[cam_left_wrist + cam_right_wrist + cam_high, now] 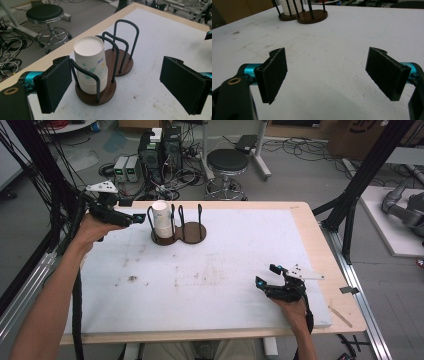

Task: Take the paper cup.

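White foam sheeting covers the wooden bench (310, 220). Near its far left corner the left claw (138, 218), held level by a hand with the forearm reaching along the left edge, points at the stack of white paper cups (161, 218) and grips nothing, jaws wide apart. The cups stand upside down in the left ring of a dark wooden two-ring holder with black wire hoops (190, 232). Small blue print on the top cup is too blurred to read. Near the right front corner, the right claw (267, 275) rests low, jaws spread and empty.
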Available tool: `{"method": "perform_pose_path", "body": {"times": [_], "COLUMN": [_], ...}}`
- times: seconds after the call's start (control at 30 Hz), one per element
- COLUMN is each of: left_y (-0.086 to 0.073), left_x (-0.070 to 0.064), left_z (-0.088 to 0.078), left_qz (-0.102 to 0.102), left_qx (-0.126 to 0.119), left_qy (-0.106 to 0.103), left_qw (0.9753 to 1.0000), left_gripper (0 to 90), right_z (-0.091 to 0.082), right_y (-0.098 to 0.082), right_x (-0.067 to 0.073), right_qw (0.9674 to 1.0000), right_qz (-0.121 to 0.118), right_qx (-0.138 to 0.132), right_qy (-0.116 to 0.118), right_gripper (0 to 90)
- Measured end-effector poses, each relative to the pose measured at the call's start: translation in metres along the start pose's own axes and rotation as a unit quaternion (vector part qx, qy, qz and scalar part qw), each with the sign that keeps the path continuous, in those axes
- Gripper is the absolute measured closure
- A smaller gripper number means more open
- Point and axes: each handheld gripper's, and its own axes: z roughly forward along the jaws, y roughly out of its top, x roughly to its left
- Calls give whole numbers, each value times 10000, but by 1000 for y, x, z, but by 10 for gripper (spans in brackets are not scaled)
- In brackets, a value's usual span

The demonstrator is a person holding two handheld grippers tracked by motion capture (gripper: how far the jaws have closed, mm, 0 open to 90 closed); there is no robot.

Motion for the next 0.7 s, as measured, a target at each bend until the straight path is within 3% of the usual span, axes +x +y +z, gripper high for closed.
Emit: {"method": "perform_pose_path", "body": {"times": [0.17,0.23,0.37,0.53,0.57,0.67,0.7], "left_y": [16,18,33,43,47,50,53], "left_x": [9,9,14,19,20,22,24], "left_z": [17,20,34,41,46,50,55], "left_qz": [161,168,388,450,604,690,798], "left_qx": [294,317,502,606,739,916,1096], "left_qy": [-135,-157,-218,-276,-305,-330,-330], "left_qw": [9993,9992,9977,9968,9950,9929,9902], "left_gripper": [105,105,105,105,105,105,105], "right_z": [0,0,0,0,1,1,1], "right_y": [0,0,0,0,0,0,1], "right_x": [1,0,0,0,0,0,0], "right_qw": [10000,10000,10000,10000,10000,10000,10000], "right_qz": [16,29,21,8,19,39,40], "right_qx": [11,22,24,43,48,65,74], "right_qy": [-2,-4,-13,-30,-38,-30,-29], "right_gripper": [180,180,180,180,180,180,180]}}
